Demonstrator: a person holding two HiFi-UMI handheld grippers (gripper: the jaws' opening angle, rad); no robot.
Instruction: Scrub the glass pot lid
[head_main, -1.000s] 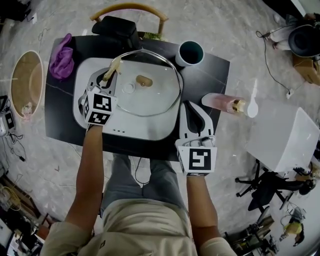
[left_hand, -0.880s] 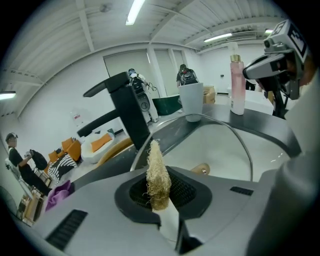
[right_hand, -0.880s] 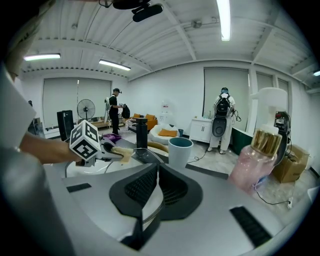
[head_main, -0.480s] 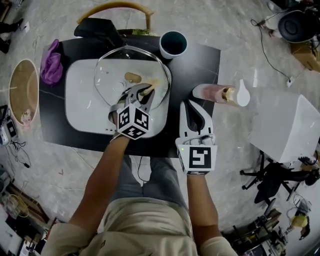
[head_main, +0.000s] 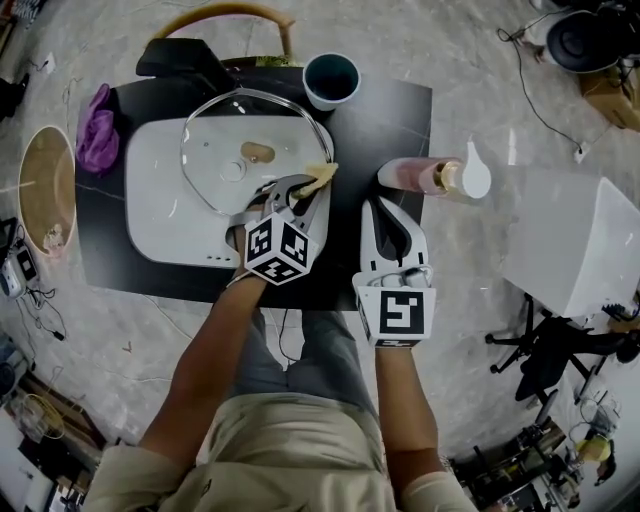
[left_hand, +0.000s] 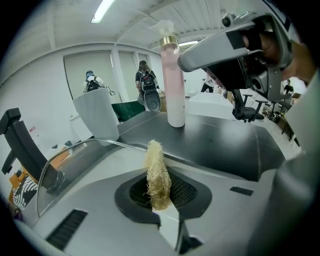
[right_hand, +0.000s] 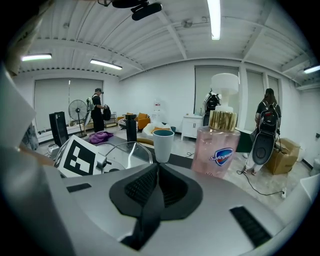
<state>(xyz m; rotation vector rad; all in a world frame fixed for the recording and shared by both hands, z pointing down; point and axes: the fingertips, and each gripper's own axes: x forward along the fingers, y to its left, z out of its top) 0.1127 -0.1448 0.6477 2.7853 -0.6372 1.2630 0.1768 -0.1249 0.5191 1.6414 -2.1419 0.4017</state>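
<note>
Glass pot lid (head_main: 225, 135) is lying knob-up on the far right part of a white tray (head_main: 160, 215), which is sitting on a black table (head_main: 385, 125). Left gripper (head_main: 310, 188) is hanging over the lid's near right rim, jaws clamping a yellowish loofah scrubber (head_main: 324, 175). The scrubber's tip is sticking out right at the rim, and I cannot tell whether it is touching the glass. Right gripper (head_main: 383, 212) is sitting just beside it over the table's near edge, jaws pressed together with nothing between them. Teal cup (head_main: 332, 78) is standing at the table's far edge, a pink pump soap bottle (head_main: 425, 174) at the right edge and a purple cloth (head_main: 98, 130) at the left. Room is showing a pale marble floor (head_main: 470, 80), a round wooden tray (head_main: 45, 185) on the floor to the left and a white box (head_main: 570, 250) to the right. Ceiling strip lights and people standing far back are showing in the gripper views. Left gripper's body is covering the tray's near right corner. Wooden chair back (head_main: 230, 14) is mostly hidden behind the table, and the black object (head_main: 185, 58) in front of it is too dark to identify.
</note>
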